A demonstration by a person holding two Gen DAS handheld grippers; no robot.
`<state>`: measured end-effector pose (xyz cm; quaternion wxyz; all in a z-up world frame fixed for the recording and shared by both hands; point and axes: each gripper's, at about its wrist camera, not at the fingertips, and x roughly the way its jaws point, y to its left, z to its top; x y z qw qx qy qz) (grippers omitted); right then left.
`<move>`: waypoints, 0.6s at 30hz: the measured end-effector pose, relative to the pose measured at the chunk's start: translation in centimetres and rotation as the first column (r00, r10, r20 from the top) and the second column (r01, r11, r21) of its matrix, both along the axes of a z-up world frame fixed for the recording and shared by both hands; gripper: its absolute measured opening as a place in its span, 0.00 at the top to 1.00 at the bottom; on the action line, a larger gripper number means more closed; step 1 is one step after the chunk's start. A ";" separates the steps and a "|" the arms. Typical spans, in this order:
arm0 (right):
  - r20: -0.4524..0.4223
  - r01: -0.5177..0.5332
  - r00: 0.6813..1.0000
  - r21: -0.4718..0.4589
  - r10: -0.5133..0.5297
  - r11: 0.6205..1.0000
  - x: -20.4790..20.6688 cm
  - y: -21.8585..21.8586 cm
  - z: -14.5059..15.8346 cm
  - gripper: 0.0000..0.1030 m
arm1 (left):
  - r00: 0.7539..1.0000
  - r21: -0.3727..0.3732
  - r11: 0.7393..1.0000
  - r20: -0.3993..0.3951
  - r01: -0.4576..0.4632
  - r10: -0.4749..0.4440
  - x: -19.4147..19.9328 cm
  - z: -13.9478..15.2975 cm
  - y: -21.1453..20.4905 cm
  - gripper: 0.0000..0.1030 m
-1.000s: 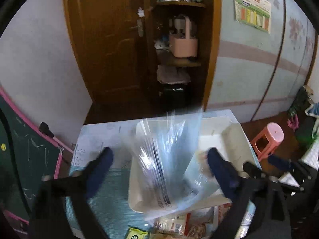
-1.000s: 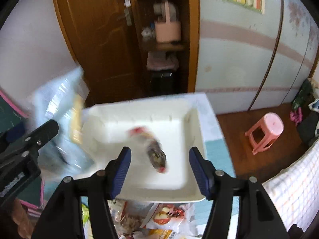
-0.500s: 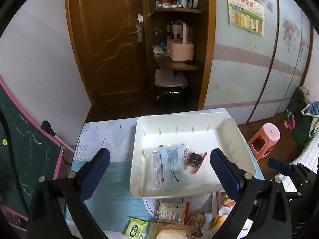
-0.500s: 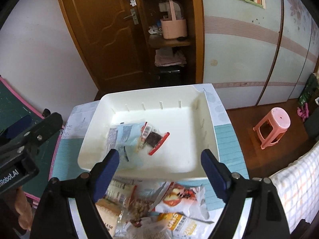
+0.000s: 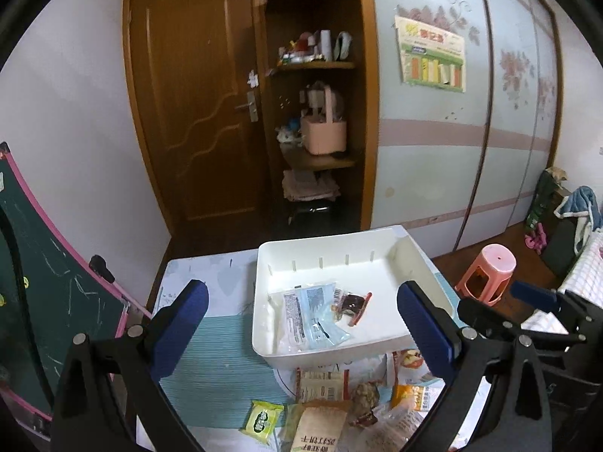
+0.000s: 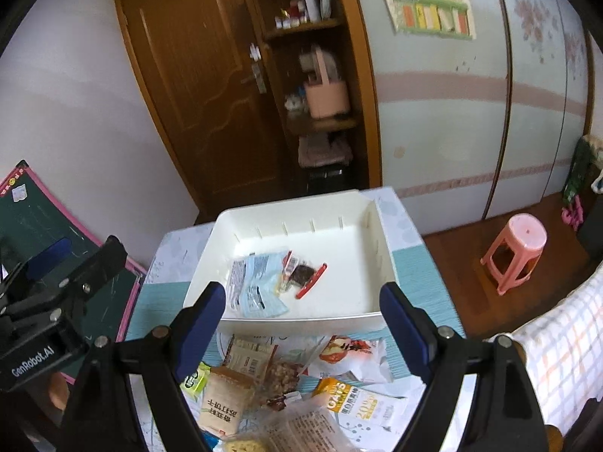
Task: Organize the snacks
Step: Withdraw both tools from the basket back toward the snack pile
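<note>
A white plastic bin (image 5: 418,260) (image 6: 384,248) stands on the table. In it lie a clear pale-blue snack bag (image 5: 312,316) (image 6: 252,286) and a small dark packet with a red edge (image 5: 352,303) (image 6: 305,275). A pile of loose snack packets (image 5: 331,410) (image 6: 286,384) lies on the table in front of the bin. My left gripper (image 5: 301,331) is open and empty, held above the bin's near side. My right gripper (image 6: 301,327) is open and empty, above the bin's front wall and the pile.
A green chalkboard with a pink frame (image 5: 41,301) leans at the table's left. A pink stool (image 5: 490,271) (image 6: 516,248) stands on the floor to the right. A checked cloth (image 6: 565,327) lies at the right edge. A wooden door and shelves are behind the table.
The pale-blue bag left my left gripper and the dark packet left my right gripper; both now lie in the bin. Both grippers opened wider and drew back towards the pile.
</note>
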<state>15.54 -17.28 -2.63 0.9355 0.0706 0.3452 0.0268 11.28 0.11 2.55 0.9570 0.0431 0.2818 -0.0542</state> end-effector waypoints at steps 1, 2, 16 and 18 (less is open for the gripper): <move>0.014 -0.001 1.000 -0.008 0.001 1.000 -0.6 0.0 0.2 0.18 | 1.000 0.001 1.000 0.005 0.005 -0.005 -0.4 0.1 0.0 0.03; 0.028 0.000 1.000 -0.020 0.001 1.000 -1.3 0.1 0.4 0.18 | 1.000 0.003 1.000 0.015 0.016 -0.016 -1.2 0.2 -0.1 0.03; 0.125 0.008 0.992 -0.081 0.002 0.997 -8.3 -0.2 1.6 0.18 | 0.996 -0.080 0.996 -0.075 0.036 -0.042 -6.6 -0.9 0.8 0.03; 0.140 0.017 0.990 -0.122 0.000 0.992 -9.1 0.0 1.8 0.18 | 0.996 -0.073 0.996 -0.072 0.042 -0.047 -7.4 -1.1 1.0 0.03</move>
